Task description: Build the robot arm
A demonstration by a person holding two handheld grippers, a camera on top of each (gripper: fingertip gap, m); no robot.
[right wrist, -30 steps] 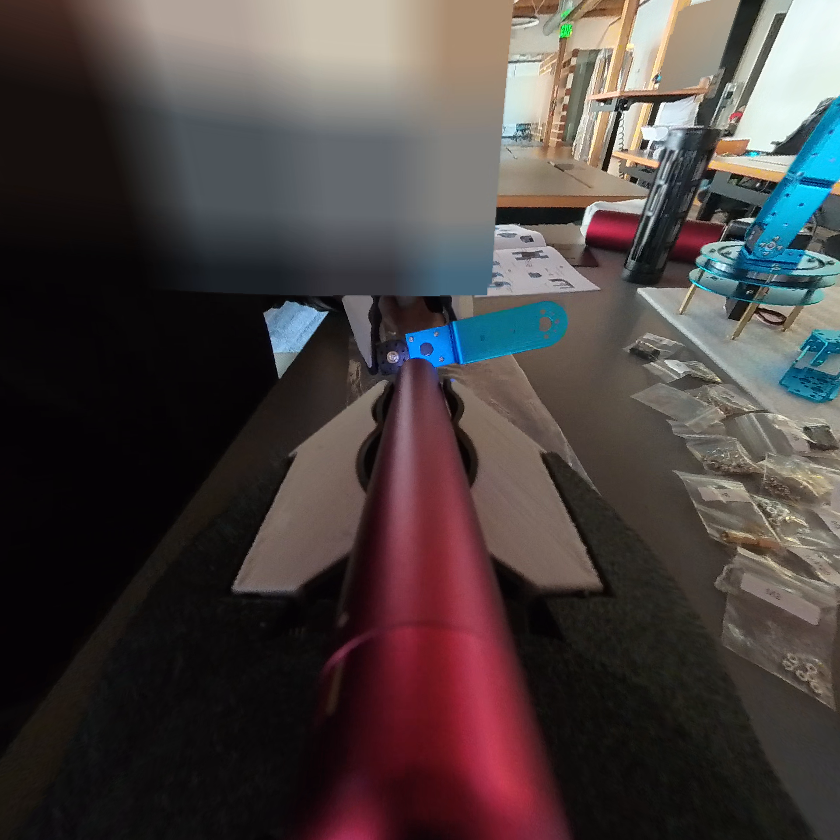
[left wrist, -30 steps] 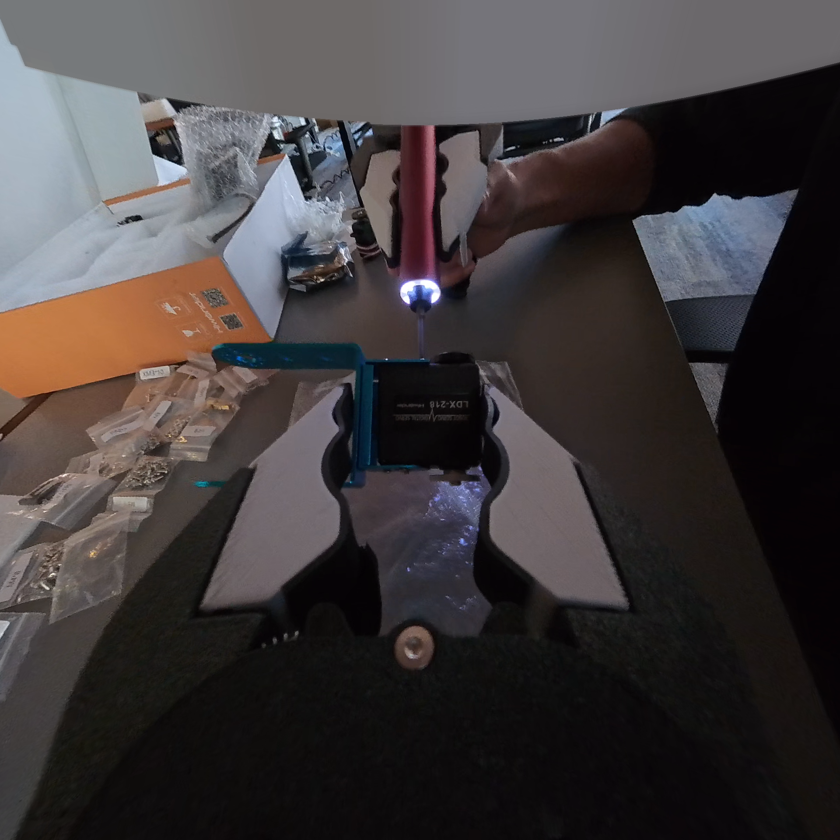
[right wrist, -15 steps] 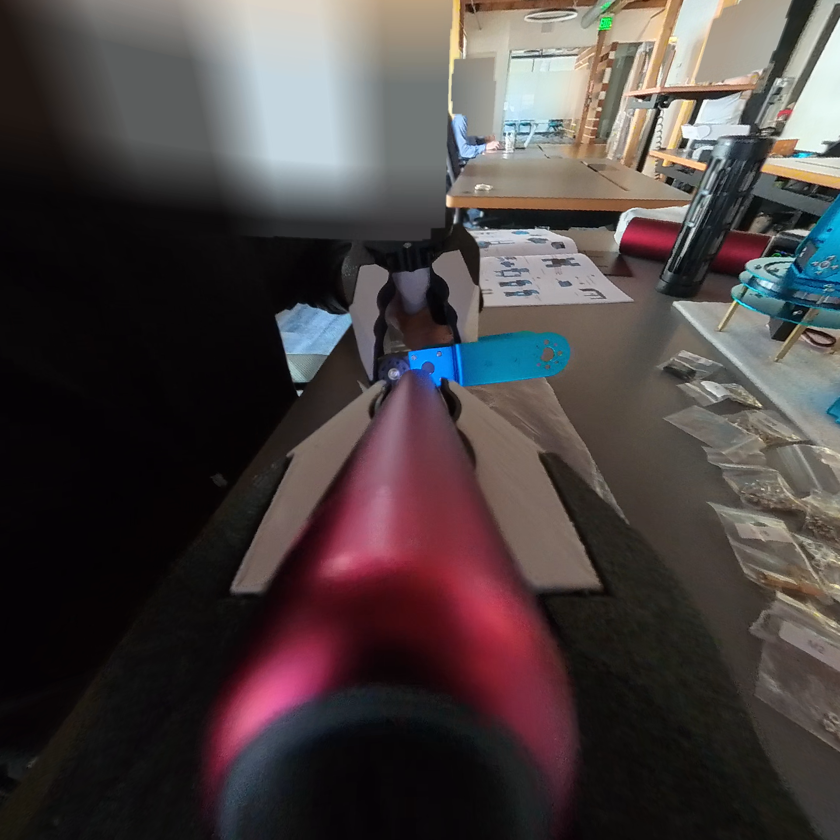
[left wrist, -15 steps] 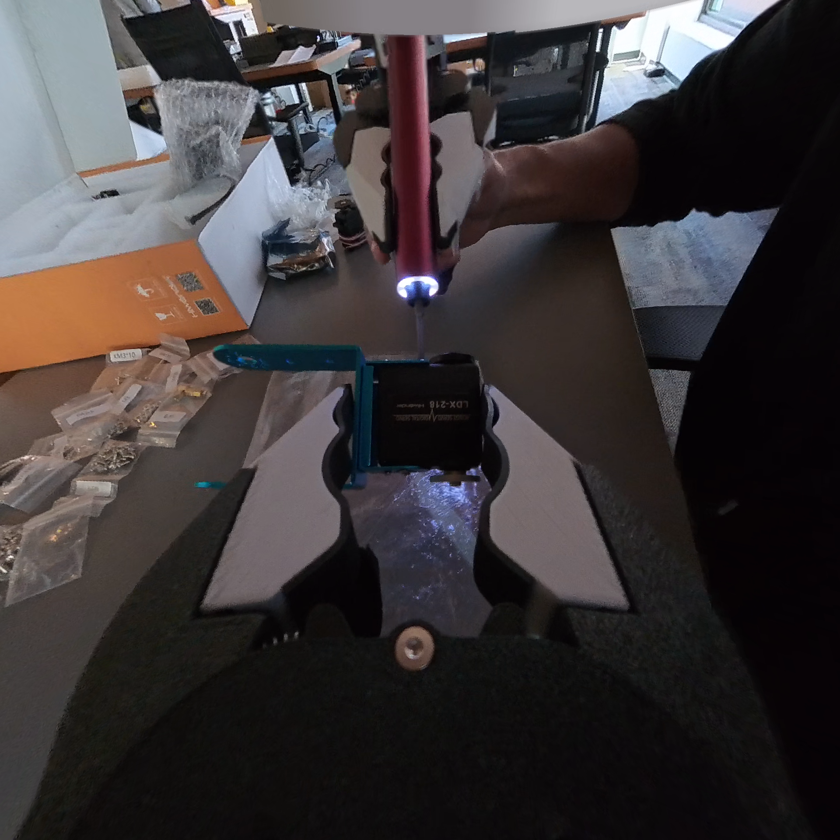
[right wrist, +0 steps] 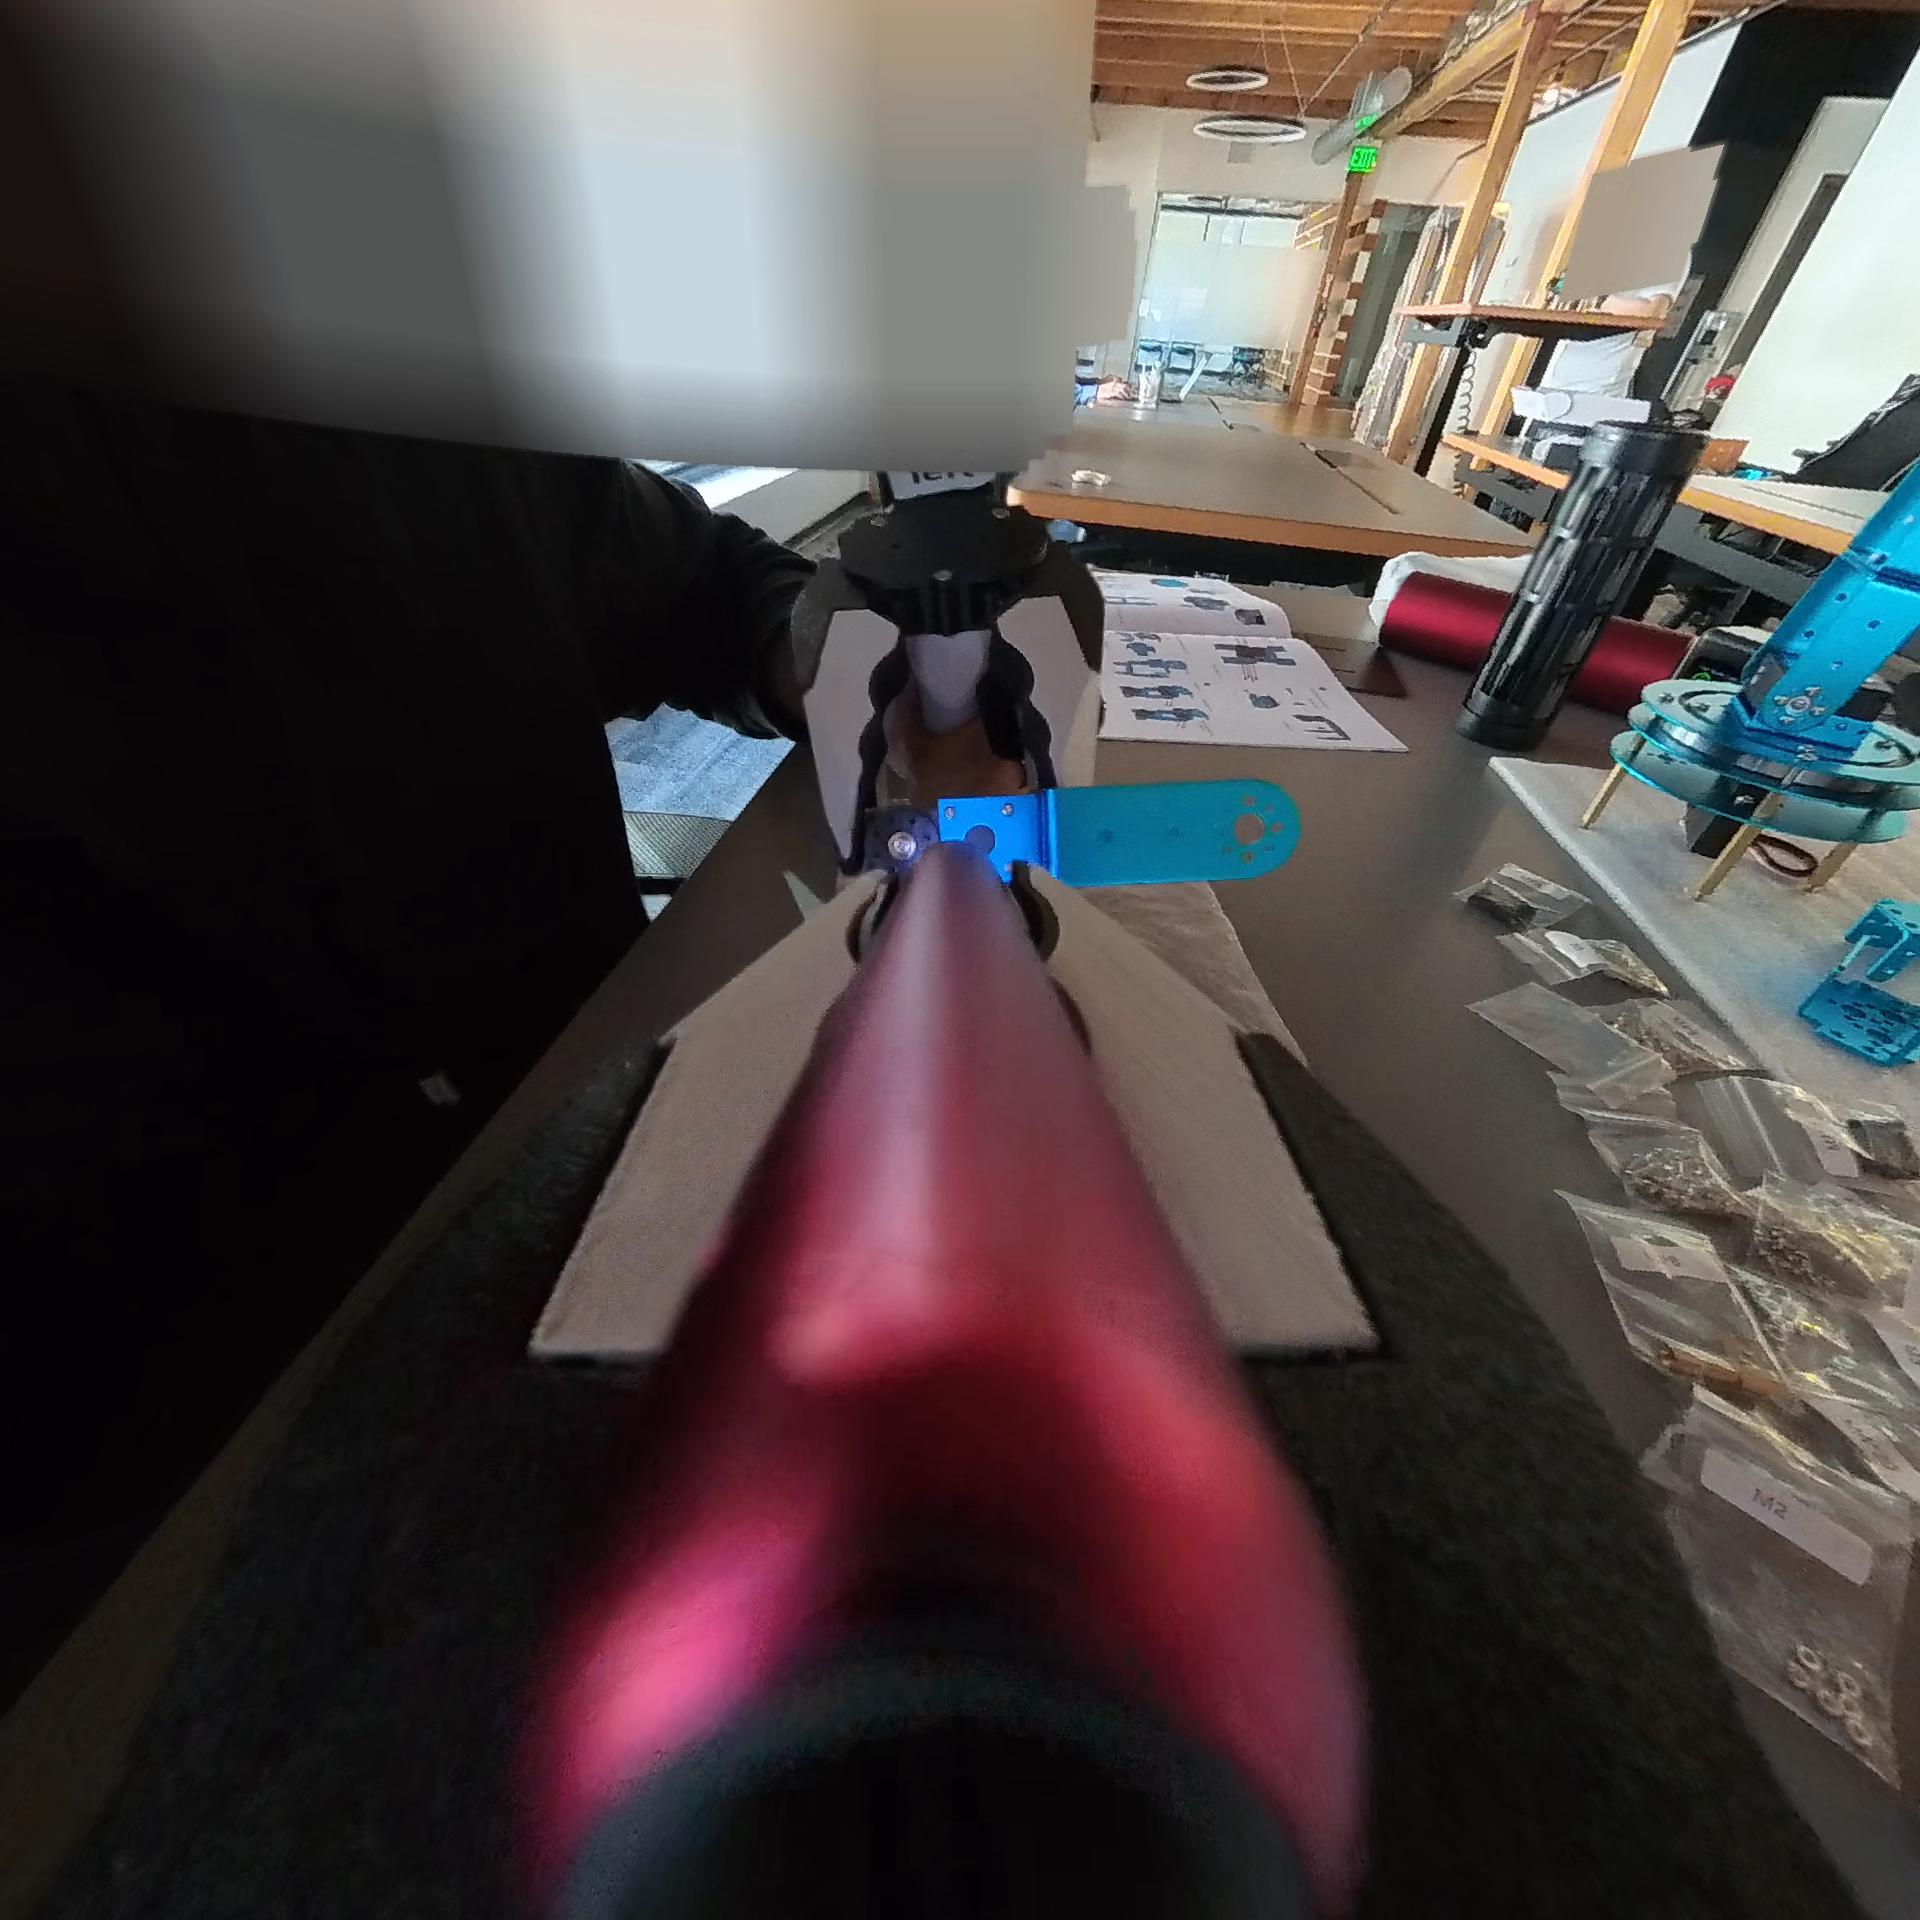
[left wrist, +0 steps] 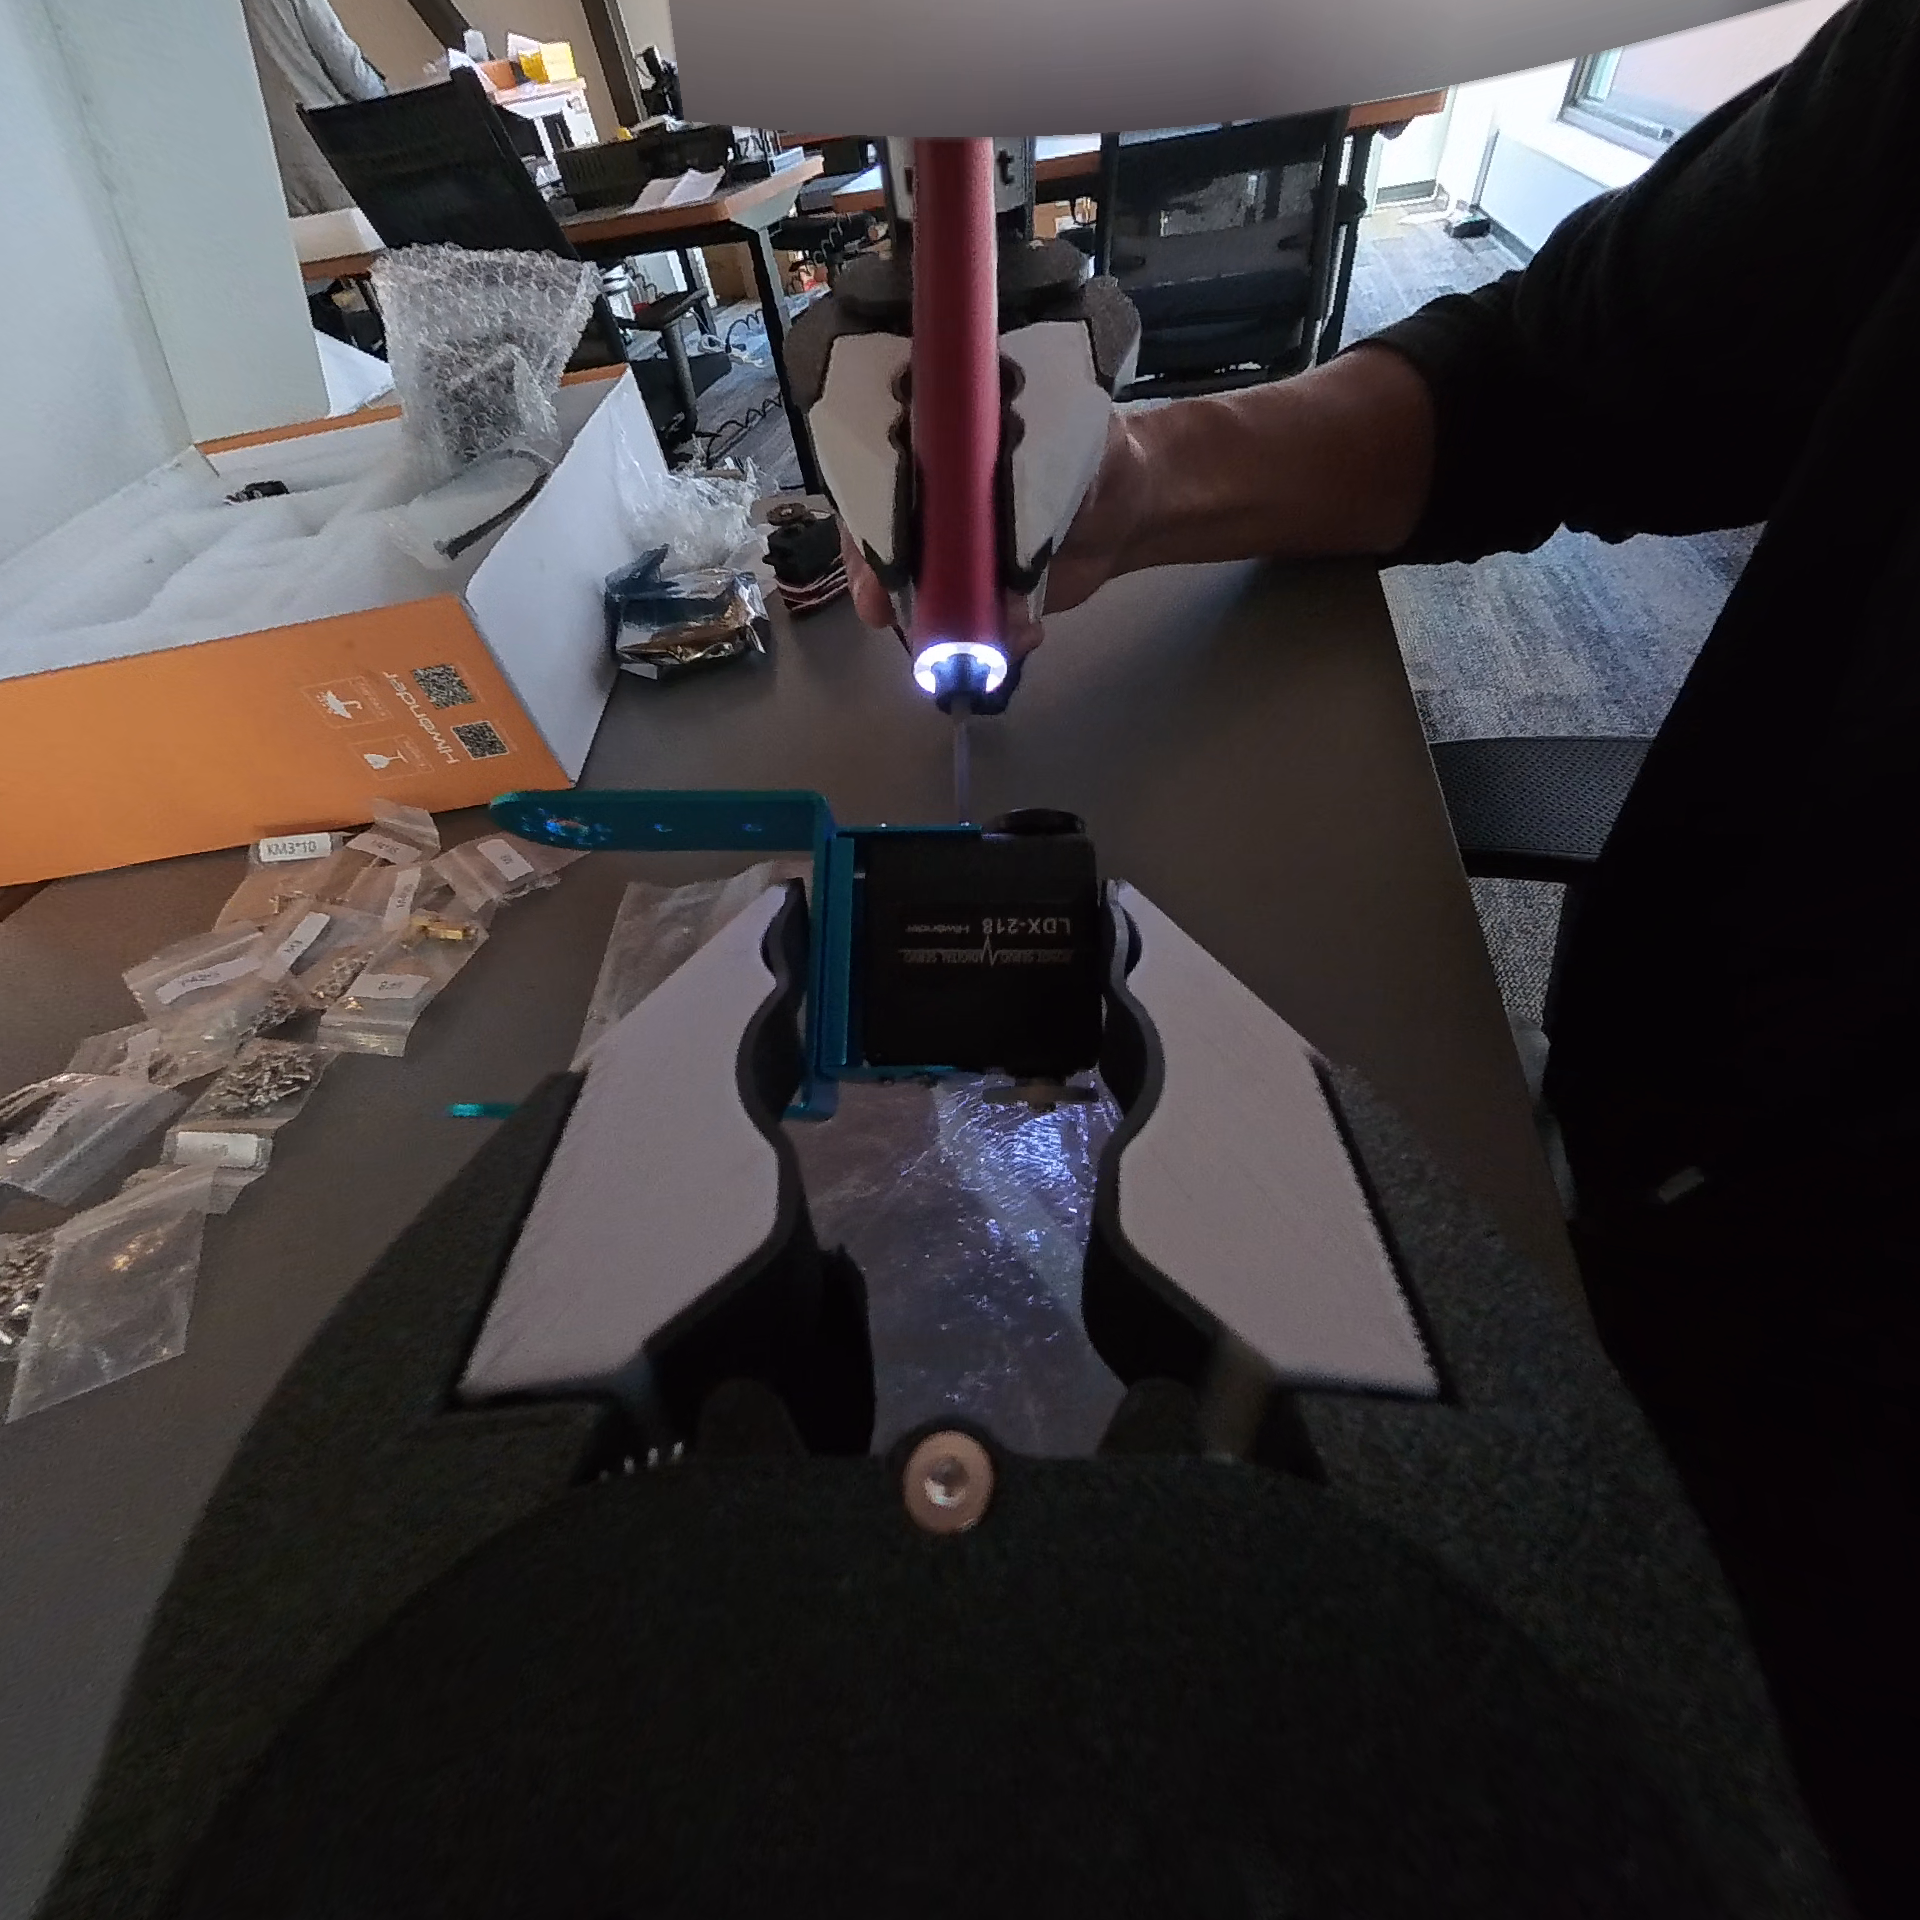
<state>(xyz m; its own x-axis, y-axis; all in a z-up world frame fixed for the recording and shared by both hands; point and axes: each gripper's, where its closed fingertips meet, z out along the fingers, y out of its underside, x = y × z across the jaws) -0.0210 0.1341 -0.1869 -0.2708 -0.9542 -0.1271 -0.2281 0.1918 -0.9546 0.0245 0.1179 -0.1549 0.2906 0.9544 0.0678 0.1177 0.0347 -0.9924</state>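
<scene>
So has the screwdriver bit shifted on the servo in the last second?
No. The screwdriver bit meets the servo at the same spot beside the blue bracket.

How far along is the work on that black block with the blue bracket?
Done: blue bracket already sits against the black servo block, clamped in the left gripper. In hand: right gripper holds the red screwdriver, its lit tip at the servo's far side. Left: cannot tell.

My two wrist cameras face each other across the dark table (left wrist: 1195,727); both closely frame the blue bracket (left wrist: 665,823) (right wrist: 1164,831) at centre.
</scene>
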